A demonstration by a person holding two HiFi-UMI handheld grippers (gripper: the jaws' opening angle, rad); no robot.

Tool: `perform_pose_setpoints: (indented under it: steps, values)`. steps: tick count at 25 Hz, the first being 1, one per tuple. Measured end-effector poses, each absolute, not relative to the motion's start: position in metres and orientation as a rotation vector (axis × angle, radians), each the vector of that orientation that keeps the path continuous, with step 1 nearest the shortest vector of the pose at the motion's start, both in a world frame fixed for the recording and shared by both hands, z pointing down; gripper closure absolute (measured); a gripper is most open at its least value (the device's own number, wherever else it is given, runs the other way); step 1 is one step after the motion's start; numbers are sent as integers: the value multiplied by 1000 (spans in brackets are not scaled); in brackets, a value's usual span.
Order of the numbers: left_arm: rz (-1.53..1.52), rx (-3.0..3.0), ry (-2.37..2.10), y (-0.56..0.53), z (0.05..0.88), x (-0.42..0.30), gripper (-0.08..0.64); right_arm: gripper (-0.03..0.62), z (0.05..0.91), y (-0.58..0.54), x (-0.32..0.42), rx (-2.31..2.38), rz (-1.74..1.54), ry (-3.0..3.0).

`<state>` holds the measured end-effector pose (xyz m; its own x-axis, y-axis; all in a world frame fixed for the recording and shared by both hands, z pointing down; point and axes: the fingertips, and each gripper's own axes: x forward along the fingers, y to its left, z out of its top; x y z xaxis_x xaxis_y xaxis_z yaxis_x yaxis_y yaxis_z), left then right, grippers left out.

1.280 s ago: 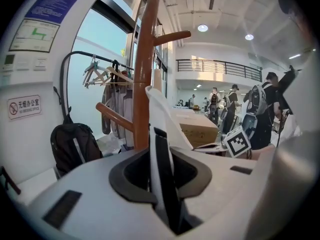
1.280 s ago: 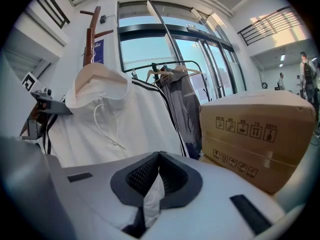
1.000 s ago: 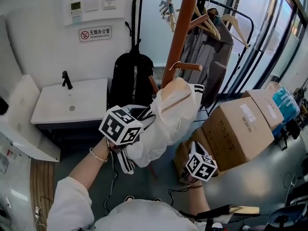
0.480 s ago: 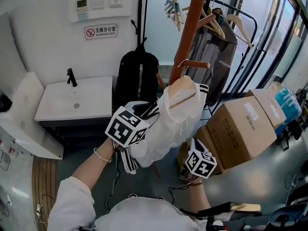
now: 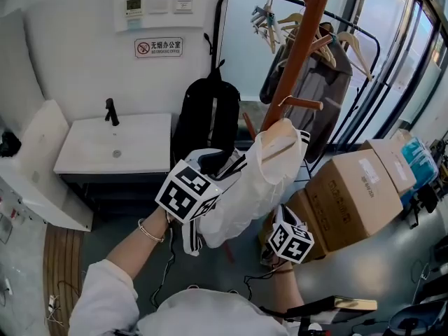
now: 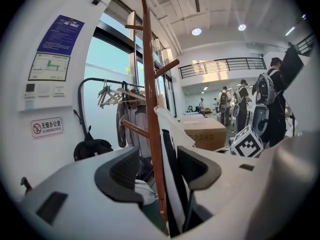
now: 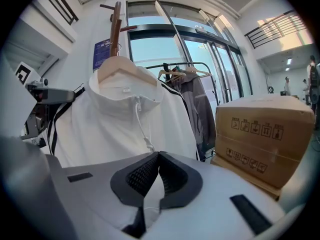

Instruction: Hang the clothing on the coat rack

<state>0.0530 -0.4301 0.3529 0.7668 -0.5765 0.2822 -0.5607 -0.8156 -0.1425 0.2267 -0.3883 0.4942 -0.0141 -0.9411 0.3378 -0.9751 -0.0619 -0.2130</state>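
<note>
the white jacket (image 5: 245,187) on its hanger (image 7: 116,65) is sitting right against the coat rack (image 5: 301,47). the left tool (image 6: 157,169) has just been opening and is standing spread around the striped edge without pressing, while the right tool (image 7: 159,171) is pinching the white hem. i judge the left one should be backing out straight, not dragging the cloth.

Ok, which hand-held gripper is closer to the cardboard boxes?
Right. The right hand-held gripper, shut on the white jacket, is beside the cardboard boxes; the left hand-held gripper, jaws just opened around its striped edge, sits on the jacket's far side.
</note>
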Motion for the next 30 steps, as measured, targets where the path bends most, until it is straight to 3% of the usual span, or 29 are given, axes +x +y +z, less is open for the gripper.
perform_pose_setpoints:
  steps: [17,30]
  values:
    - [-218,-3034,891,-402,347,25,335,569,489,-381,188,2198,584,-2042]
    - [5,-2925,1203,-365,373,-9,507,569,490,-364,169,2195,550,-2035]
